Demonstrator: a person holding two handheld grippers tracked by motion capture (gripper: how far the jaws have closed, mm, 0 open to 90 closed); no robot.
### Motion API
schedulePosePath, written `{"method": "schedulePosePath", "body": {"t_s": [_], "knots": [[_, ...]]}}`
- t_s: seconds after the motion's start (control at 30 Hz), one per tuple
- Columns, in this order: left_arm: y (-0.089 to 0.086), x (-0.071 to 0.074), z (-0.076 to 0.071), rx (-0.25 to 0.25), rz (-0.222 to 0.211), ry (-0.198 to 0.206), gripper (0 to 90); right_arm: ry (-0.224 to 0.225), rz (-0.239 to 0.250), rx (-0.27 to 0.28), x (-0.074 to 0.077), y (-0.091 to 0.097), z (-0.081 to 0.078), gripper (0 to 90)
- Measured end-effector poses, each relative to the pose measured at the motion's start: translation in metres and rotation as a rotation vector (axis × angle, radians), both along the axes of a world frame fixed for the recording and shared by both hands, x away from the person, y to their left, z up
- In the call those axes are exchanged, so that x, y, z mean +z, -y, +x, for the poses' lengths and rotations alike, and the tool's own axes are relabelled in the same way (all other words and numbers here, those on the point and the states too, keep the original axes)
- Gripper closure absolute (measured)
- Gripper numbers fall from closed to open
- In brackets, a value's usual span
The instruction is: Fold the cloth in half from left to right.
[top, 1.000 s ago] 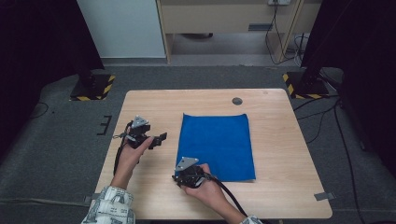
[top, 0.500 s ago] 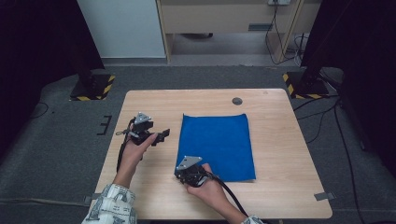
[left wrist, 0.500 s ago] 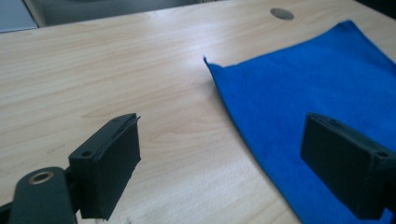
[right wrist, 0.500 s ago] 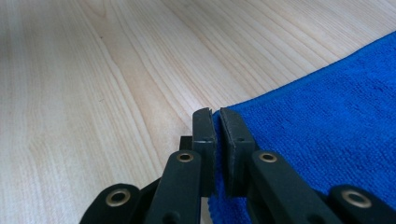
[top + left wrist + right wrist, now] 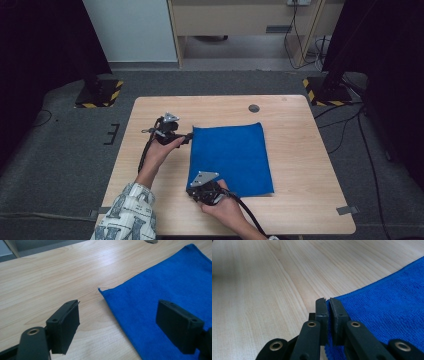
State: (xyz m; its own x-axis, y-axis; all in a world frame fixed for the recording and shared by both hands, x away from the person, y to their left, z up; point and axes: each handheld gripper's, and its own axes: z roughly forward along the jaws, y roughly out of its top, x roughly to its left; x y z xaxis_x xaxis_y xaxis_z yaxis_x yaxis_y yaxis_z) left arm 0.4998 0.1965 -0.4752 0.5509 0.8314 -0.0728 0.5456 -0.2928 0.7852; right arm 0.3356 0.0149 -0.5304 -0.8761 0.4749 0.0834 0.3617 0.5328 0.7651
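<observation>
A blue cloth lies flat on the wooden table. My left gripper is at the cloth's far left corner. In the left gripper view its jaws stand apart and have just been closing a little. The blue cloth edge lies on the table below and between them, and the pads do not press it. My right gripper is at the near left corner. In the right gripper view this gripper is shut on the edge of the blue cloth.
A dark round hole sits in the table beyond the cloth's far edge. Bare wood lies left and right of the cloth. Black stands with striped bases are on the floor past the far corners.
My left gripper has moved right, from out on the bare wood up to the cloth's far left corner. The right hand has stayed at the near left corner.
</observation>
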Motion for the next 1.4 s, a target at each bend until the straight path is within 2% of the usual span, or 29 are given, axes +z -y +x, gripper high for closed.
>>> {"method": "schedulePosePath", "body": {"t_s": [0.07, 0.17, 0.2, 0.33, 0.43, 0.47, 0.5, 0.6, 0.8, 0.87, 0.93, 0.97, 1.07, 1.27, 1.3, 1.4], "knots": [[0.002, -0.003, 0.003, 0.005, -0.010, 0.012, 24.1, -0.003, 0.005, 0.003, 0.000, -0.001, -0.001, 86.1], [0.005, -0.016, 0.013, 0.012, 0.019, -0.019, 27.2, -0.010, 0.015, 0.010, -0.001, -0.005, -0.004, 86.0], [0.005, -0.016, 0.013, 0.012, 0.019, -0.019, 29.2, -0.010, 0.015, 0.013, -0.001, -0.006, -0.005, 86.0], [0.006, -0.032, 0.022, 0.010, 0.037, -0.044, 34.1, -0.011, 0.016, 0.018, -0.001, -0.011, -0.008, 85.7], [0.005, -0.036, 0.025, 0.028, 0.061, -0.046, 39.5, -0.013, 0.016, 0.019, -0.001, -0.012, -0.008, 85.6], [0.004, -0.039, 0.027, 0.036, 0.056, -0.049, 39.5, -0.014, 0.018, 0.015, -0.002, -0.012, -0.008, 85.5], [0.002, -0.042, 0.029, 0.039, 0.031, -0.060, 41.6, -0.016, 0.012, 0.014, -0.003, -0.013, -0.009, 85.3], [0.002, -0.045, 0.032, 0.044, 0.012, -0.065, 43.4, -0.015, 0.006, 0.013, -0.004, -0.013, -0.009, 85.1], [0.007, -0.049, 0.037, 0.031, 0.023, -0.078, 48.3, -0.008, 0.006, 0.013, -0.003, -0.014, -0.011, 85.0], [0.008, -0.050, 0.037, 0.028, 0.023, -0.079, 52.6, -0.003, 0.006, 0.015, -0.003, -0.013, -0.011, 85.0], [0.011, -0.052, 0.038, 0.027, 0.038, -0.087, 54.1, -0.003, 0.008, 0.014, -0.003, -0.013, -0.011, 85.0], [0.012, -0.053, 0.040, 0.026, 0.031, -0.098, 57.0, -0.004, 0.008, 0.014, -0.004, -0.012, -0.012, 85.0], [0.013, -0.055, 0.041, 0.026, 0.019, -0.098, 63.2, -0.002, 0.010, 0.014, -0.004, -0.012, -0.012, 85.0], [0.013, -0.054, 0.041, 0.008, -0.010, -0.093, 85.3, 0.000, 0.015, 0.011, -0.004, -0.010, -0.013, 85.1], [0.012, -0.052, 0.041, 0.005, -0.042, -0.083, 87.2, -0.001, 0.017, 0.010, -0.004, -0.010, -0.013, 85.1], [0.011, -0.047, 0.040, 0.014, -0.045, -0.063, 87.9, 0.004, 0.018, 0.010, -0.003, -0.010, -0.014, 85.1]]}}
